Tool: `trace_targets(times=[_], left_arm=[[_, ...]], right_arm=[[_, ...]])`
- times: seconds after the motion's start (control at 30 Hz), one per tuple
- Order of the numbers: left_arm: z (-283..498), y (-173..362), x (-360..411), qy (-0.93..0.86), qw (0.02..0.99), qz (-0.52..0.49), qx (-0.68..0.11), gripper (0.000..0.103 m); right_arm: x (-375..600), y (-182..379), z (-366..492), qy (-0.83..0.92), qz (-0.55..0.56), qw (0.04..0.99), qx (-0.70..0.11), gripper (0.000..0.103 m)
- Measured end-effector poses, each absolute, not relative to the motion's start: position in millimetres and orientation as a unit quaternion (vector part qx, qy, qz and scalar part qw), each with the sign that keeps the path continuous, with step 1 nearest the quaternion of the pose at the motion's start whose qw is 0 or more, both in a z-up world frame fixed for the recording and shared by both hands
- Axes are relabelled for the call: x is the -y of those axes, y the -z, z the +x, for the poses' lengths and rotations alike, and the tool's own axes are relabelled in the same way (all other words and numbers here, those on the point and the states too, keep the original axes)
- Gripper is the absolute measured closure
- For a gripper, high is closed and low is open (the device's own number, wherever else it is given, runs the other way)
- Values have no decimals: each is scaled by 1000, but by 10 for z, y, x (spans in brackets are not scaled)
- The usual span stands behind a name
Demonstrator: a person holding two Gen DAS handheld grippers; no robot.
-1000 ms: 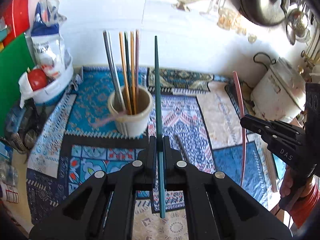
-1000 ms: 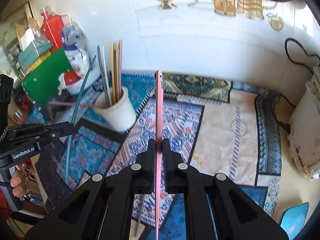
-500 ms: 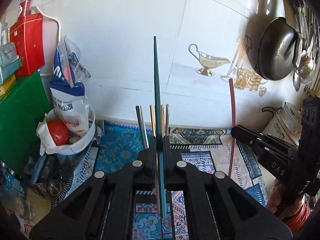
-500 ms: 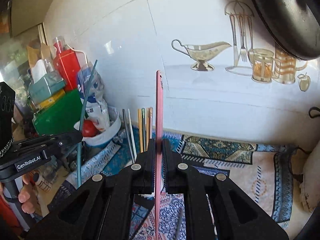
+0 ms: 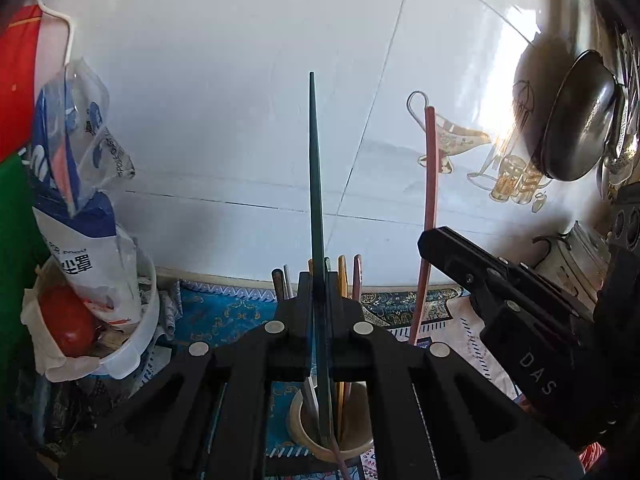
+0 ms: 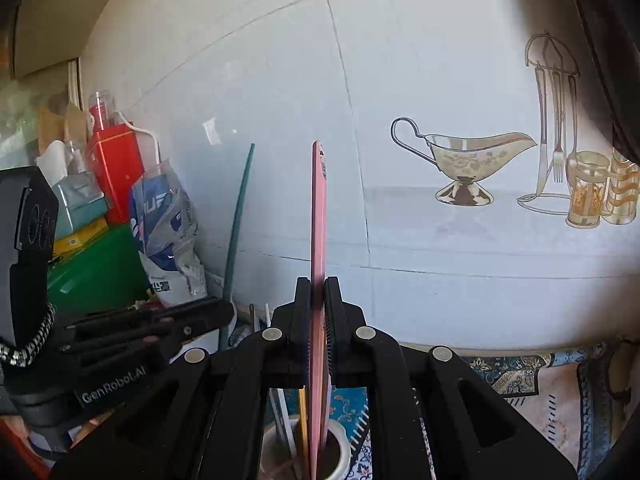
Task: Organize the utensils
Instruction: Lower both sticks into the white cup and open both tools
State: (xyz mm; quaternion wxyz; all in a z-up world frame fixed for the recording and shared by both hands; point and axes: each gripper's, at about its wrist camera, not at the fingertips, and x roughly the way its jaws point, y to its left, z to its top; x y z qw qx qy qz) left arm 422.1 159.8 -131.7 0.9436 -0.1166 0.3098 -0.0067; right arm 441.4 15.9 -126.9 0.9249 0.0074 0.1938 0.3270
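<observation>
The left gripper (image 5: 320,312) is clamped on a dark green chopstick (image 5: 316,184) that stands upright against the white tiled wall (image 5: 240,100), its lower end over the mouth of a beige cup (image 5: 308,438). The cup holds more chopsticks (image 5: 342,276), their tips showing above the gripper. To the right, the right gripper (image 5: 430,240) pinches a pink chopstick (image 5: 430,168), also upright. The cup stands on a patterned cloth (image 5: 224,316) covering the desk. At the desk's left edge a white tub (image 5: 136,356) holds a tomato (image 5: 68,326) and a blue and white bag (image 5: 76,216). A dark pan (image 5: 576,128) hangs on the wall at upper right.
</observation>
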Motion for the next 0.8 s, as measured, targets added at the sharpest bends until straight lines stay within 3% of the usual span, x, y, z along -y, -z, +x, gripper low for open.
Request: trace_targets(times=[0.37, 0.8], left_arm=[[4363, 1892, -1676, 44, 931, -148, -330, 100], [4210, 2008, -1517, 29, 912, -108, -394, 100]], right_arm=[[-138, 1711, 4626, -304, 17, 922, -238, 97], [-8, 1949, 4514, -339, -32, 881, -328, 97]])
